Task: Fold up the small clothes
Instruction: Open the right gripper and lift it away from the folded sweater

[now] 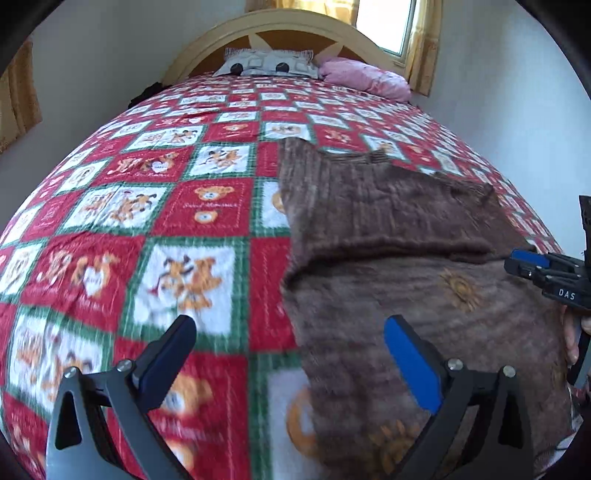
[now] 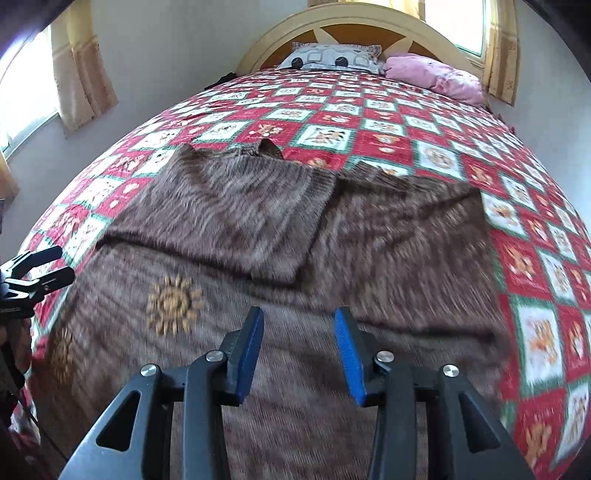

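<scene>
Both the left gripper (image 1: 288, 339) and right gripper (image 2: 299, 332) are hovering apart and empty over the brown sweater (image 2: 295, 229), whose folded sleeve is probably risking slipping loose if snagged.

Sweater (image 2: 229, 236) lies flat on the quilt (image 1: 147, 221), sleeves folded across its body, directly ahead of and under the right gripper (image 2: 299, 325). Left gripper (image 1: 291, 332) sits over the sweater's left edge, quilt to its left. Two pillows (image 2: 332, 57) far ahead, against the headboard (image 2: 351, 22).
</scene>
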